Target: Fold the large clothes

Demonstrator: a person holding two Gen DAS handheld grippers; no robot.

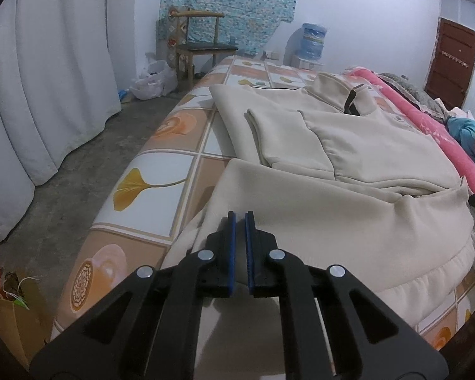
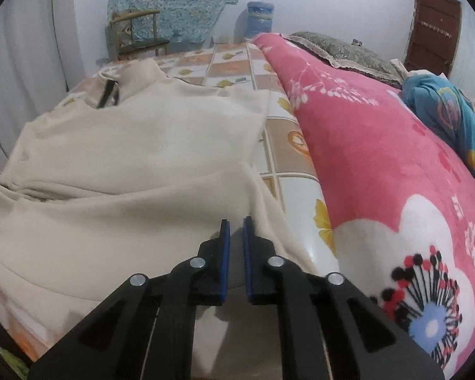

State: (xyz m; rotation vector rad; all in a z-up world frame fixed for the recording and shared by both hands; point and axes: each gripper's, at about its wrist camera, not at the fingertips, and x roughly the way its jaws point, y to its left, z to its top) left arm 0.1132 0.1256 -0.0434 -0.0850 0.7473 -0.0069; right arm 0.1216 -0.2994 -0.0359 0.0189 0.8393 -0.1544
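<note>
A large cream sweatshirt [image 1: 348, 145] lies on the bed, its collar at the far end and its sleeves folded in over the body. It also shows in the right wrist view [image 2: 136, 145]. My left gripper [image 1: 240, 217] is shut on the near left part of its hem, which is lifted and folded toward the body. My right gripper [image 2: 234, 224] is shut on the near right part of the hem in the same way, with cloth between the blue pads [image 2: 225, 247].
The bed [image 1: 161, 171] has a tiled leaf-pattern cover. A pink floral blanket [image 2: 380, 164] is piled along its right side. White curtains [image 1: 47, 79] and bare floor are to the left. A wooden chair [image 1: 202, 44] and a water jug [image 1: 313, 39] stand at the far wall.
</note>
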